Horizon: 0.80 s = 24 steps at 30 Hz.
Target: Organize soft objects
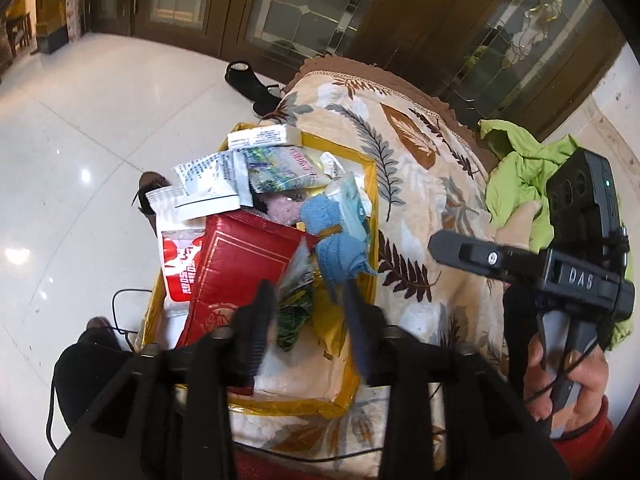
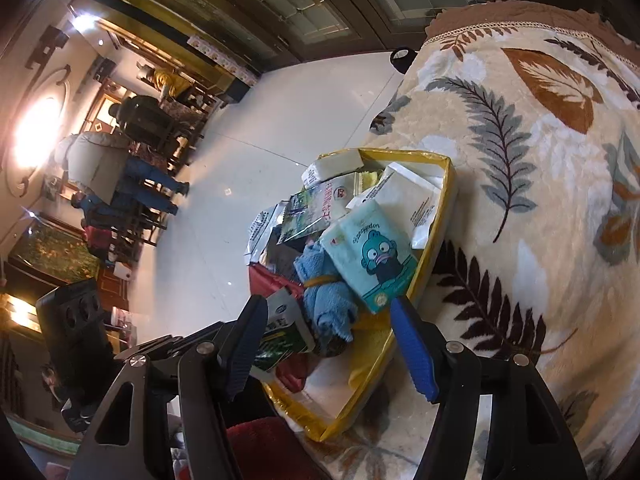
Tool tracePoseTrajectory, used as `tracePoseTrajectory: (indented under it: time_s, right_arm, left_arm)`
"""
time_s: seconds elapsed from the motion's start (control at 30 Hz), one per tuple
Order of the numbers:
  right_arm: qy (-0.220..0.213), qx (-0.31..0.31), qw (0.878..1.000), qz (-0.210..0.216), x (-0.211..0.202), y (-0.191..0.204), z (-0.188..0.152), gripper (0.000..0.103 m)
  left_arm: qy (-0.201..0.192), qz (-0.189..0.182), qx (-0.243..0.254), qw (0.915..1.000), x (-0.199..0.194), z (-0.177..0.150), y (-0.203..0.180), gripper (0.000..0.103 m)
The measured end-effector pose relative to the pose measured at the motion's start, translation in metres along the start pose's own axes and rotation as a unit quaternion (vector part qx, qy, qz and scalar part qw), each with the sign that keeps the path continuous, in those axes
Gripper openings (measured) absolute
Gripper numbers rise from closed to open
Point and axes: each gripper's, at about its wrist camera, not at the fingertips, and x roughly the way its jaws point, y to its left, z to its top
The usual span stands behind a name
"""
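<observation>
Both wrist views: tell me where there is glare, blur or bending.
Left wrist view: the left claw has smeared, motion-blurred fingers; ceiling lights glare off the floor tiles; black corners frame the fisheye circle. Right wrist view: a wall light is blown out to white; door frames bow; the blue towel is sharp.

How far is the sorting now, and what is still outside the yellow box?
Mostly done: the yellow box already holds packets, a blue towel and a tissue pack. Nothing is in hand: the left gripper and right gripper hover open above the box. A green cloth is left on the blanket outside the box.
</observation>
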Motion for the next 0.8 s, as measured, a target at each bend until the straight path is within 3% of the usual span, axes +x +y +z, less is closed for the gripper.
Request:
tracePoseTrajectory:
  time_s: [0.07, 0.17, 0.23, 0.37, 0.47, 0.7, 0.8]
  right_arm:
    - [-0.006, 0.005, 1.000, 0.006, -0.004, -0.002, -0.006, 0.068]
    - [-0.016, 0.010, 1.000, 0.013, -0.007, -0.004, -0.018, 0.070]
    - [-0.025, 0.014, 1.000, 0.007, -0.008, -0.007, -0.026, 0.071]
    - [-0.056, 0.005, 0.998, -0.042, -0.014, -0.006, -0.044, 0.071]
    - [-0.097, -0.006, 0.991, -0.093, -0.025, 0.001, -0.056, 0.075]
    - [-0.182, -0.037, 0.961, -0.204, -0.047, 0.016, -0.075, 0.081]
    - [-0.202, -0.050, 0.951, -0.230, -0.046, 0.023, -0.082, 0.083]
  left_arm:
    - [-0.004, 0.003, 0.011, 0.9999, 0.000, -0.002, -0.008, 0.044]
    - [-0.013, 0.031, 0.029, 0.9990, 0.001, -0.005, -0.023, 0.057]
    - [-0.029, 0.048, 0.035, 0.9978, 0.000, -0.006, -0.031, 0.058]
    - [-0.072, 0.093, 0.058, 0.9914, -0.005, -0.011, -0.052, 0.057]
    - [-0.094, 0.093, 0.058, 0.9895, -0.010, -0.014, -0.056, 0.058]
    - [-0.145, 0.147, 0.046, 0.9774, -0.026, -0.032, -0.045, 0.063]
    - [-0.161, 0.168, 0.028, 0.9722, -0.034, -0.035, -0.032, 0.068]
